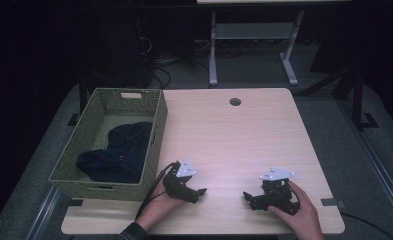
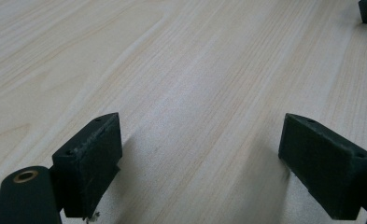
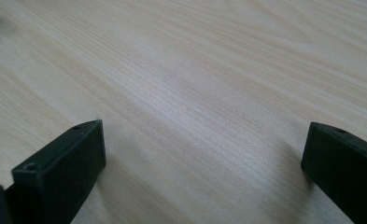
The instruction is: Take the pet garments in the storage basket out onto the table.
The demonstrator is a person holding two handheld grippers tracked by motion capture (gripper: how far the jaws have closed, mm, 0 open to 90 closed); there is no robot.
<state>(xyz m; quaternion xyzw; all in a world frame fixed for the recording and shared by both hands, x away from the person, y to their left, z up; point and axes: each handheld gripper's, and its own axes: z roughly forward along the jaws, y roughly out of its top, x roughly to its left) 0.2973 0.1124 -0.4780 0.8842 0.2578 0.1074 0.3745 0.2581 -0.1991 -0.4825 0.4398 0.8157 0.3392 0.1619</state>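
Note:
My left gripper (image 1: 198, 194) rests low on the light wooden table (image 1: 234, 135) near its front edge, held by a hand. Its jaws stand wide apart with bare wood between them in the left gripper view (image 2: 200, 154). My right gripper (image 1: 248, 199) sits to the right of it, also near the front edge, pointing left toward the other one. Its jaws are spread wide over bare table in the right gripper view (image 3: 202, 168). Neither holds anything.
A green woven basket (image 1: 156, 131) stands on the table's left side with dark cloth (image 1: 116, 152) heaped inside. A round cable hole (image 1: 235, 101) sits near the far edge. Beyond the table stand a desk frame (image 1: 254, 40) and cables on a grey floor.

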